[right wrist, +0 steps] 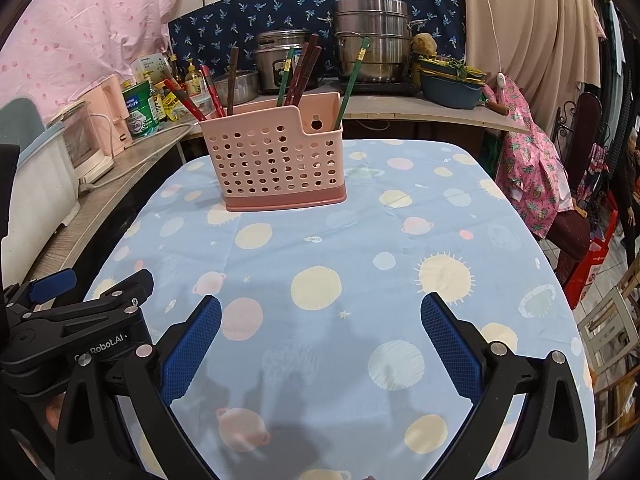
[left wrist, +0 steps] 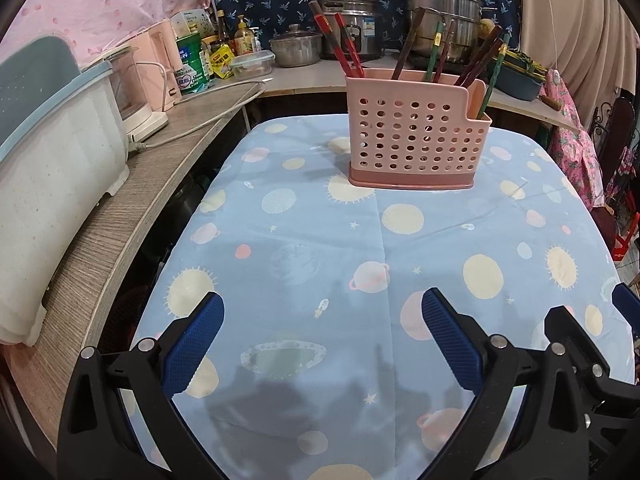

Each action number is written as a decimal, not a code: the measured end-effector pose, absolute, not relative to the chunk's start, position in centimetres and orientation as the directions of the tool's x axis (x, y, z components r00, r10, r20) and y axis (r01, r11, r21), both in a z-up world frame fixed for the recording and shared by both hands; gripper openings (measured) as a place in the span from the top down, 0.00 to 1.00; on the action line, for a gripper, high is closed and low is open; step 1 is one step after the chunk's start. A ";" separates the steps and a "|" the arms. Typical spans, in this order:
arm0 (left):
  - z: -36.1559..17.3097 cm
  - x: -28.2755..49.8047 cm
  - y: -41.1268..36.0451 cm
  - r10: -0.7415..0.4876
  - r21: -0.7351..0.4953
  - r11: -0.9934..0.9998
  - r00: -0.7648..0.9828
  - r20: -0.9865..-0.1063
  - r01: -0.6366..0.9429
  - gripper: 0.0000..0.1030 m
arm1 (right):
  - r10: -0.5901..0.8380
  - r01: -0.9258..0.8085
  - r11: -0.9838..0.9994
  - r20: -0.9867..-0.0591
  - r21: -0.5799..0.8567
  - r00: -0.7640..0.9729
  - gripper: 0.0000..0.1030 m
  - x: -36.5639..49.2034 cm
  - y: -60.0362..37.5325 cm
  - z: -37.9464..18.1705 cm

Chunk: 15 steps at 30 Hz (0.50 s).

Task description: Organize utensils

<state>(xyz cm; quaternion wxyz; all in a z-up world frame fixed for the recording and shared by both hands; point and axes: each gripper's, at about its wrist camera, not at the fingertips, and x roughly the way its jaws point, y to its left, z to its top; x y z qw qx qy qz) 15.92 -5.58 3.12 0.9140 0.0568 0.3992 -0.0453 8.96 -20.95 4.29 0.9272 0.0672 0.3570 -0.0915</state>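
The left claw (left wrist: 322, 312) is spread wide and holds nothing. Its two blue fingers (left wrist: 192, 348) hang above the near part of the surface (left wrist: 300, 240), which is covered by a light blue cloth printed with planets and suns. The right claw (right wrist: 320, 314) is likewise spread wide and empty, over the same near part of the surface. The two claws sit side by side: the left claw's body shows at the left edge of the right wrist view, and part of the right claw shows at the right edge of the left wrist view.

The pink holder (left wrist: 416, 136) stands upright on the far part of the surface, well apart from both claws. Its walls are perforated with round holes, and one end has a lower, stepped rim. All visible chopsticks stand in the holder, leaning at various angles:
- red chopsticks (left wrist: 348, 46) at the left end;
- brown chopsticks (right wrist: 306, 66) near the middle;
- green chopsticks (right wrist: 354, 76) toward the stepped right end.

No chopsticks lie on the cloth.

Behind the surface, a counter (left wrist: 308, 74) carries a rice cooker (left wrist: 354, 24), a stacked steel steamer (left wrist: 444, 4), a lidded pot (left wrist: 296, 46), a clear food box (left wrist: 252, 65) and several bottles and tins. To the left, a white and blue plastic tub (left wrist: 52, 168) and a pink kettle (left wrist: 160, 60) sit on a wood-grain ledge.
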 end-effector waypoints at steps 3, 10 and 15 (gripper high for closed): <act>3.1 16.0 -5.6 -0.035 0.068 0.990 0.679 -0.733 0.125 0.08 | -0.120 0.217 0.974 -0.675 0.060 0.728 0.06 9.1 -21.1 4.2; 3.2 16.0 -5.5 -0.030 0.072 0.990 0.683 -0.729 0.120 0.08 | -0.120 0.218 0.974 -0.675 0.062 0.728 0.06 9.3 -21.2 4.1; 3.3 16.0 -5.3 -0.028 0.071 0.991 0.685 -0.728 0.115 0.08 | -0.119 0.216 0.974 -0.676 0.061 0.728 0.06 9.4 -21.1 4.2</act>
